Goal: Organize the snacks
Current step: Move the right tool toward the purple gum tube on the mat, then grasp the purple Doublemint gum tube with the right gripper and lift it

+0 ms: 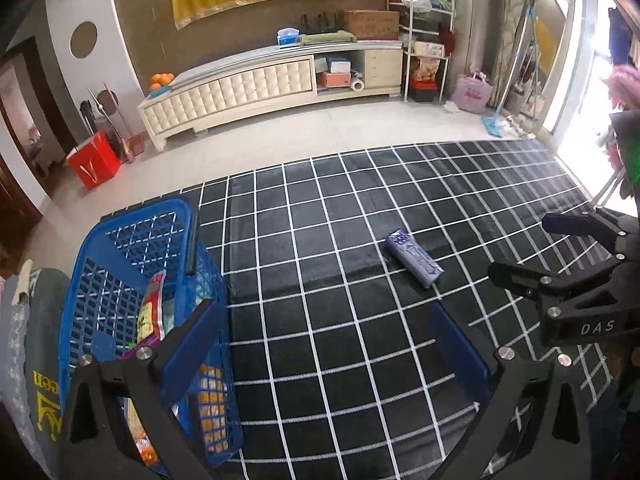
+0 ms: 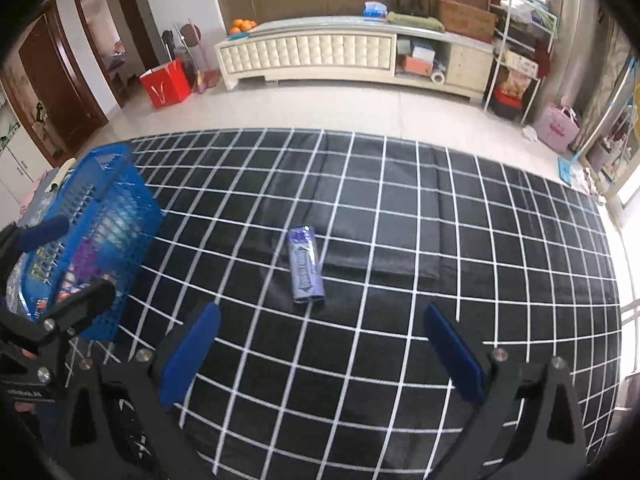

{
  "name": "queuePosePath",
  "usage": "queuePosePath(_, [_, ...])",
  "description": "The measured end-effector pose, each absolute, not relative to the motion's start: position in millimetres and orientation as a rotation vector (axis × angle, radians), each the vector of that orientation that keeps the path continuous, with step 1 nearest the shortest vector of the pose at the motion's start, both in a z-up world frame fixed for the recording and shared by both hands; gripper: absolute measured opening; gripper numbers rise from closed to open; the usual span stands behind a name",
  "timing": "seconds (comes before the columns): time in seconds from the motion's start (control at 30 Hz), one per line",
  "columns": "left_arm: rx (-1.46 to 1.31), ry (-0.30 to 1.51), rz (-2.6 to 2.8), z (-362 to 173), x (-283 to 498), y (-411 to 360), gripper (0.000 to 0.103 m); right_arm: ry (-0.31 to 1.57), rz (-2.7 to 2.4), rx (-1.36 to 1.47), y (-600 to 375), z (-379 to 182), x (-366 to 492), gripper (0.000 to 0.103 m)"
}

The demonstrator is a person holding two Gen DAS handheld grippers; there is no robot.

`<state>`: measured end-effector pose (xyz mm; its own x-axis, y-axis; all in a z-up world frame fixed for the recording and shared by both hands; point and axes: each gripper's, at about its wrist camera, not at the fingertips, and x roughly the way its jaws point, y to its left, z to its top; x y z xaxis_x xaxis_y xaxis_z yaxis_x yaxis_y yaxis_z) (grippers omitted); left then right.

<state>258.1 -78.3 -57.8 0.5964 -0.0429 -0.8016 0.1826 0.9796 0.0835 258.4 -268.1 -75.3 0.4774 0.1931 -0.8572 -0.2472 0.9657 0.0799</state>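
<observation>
A purple snack pack (image 1: 414, 258) (image 2: 306, 266) lies flat on the black grid cloth (image 1: 340, 320) (image 2: 400, 280), alone near the middle. A blue plastic basket (image 1: 96, 280) (image 2: 100, 216) with several snack packets inside stands at the cloth's left edge. My left gripper (image 1: 324, 344) is open, its left finger beside the basket's near wall, nothing between the pads. My right gripper (image 2: 320, 352) is open too, hovering just short of the purple pack, which lies ahead between its fingers. The right gripper (image 1: 560, 256) also shows at the right of the left wrist view.
A pale TV cabinet (image 1: 272, 80) (image 2: 340, 52) runs along the far wall. A red bag (image 1: 94, 162) (image 2: 166, 82) stands on the tiled floor. A metal rack (image 1: 426, 40), a pink bag (image 1: 472, 94) and a mop are at the back right. Folded clothing (image 1: 36, 340) lies left of the basket.
</observation>
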Motion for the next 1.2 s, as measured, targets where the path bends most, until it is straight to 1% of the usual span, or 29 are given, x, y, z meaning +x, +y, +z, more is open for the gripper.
queuePosePath(0.33, [0.263, 0.992, -0.176, -92, 288, -106, 0.102, 1.089, 0.302, -0.054, -282, -112, 292, 0.103])
queuePosePath(0.9, [0.299, 1.107, -0.186, -140, 317, -106, 0.102, 1.132, 0.414, -0.148, -255, -157, 329, 0.102])
queuePosePath(1.0, [0.315, 1.109, -0.180, -145, 321, -106, 0.102, 1.135, 0.431, -0.165, -249, -161, 332, 0.097])
queuePosePath(1.07, [0.312, 1.115, -0.180, -147, 323, -105, 0.102, 1.145, 0.441, -0.188, -245, -165, 334, 0.081])
queuePosePath(1.13, [0.313, 1.114, -0.182, -148, 322, -105, 0.102, 1.148, 0.441, -0.218, -241, -169, 335, 0.073])
queuePosePath(1.2, [0.319, 1.112, -0.183, -149, 322, -105, 0.102, 1.129, 0.431, -0.256, -238, -170, 333, 0.071])
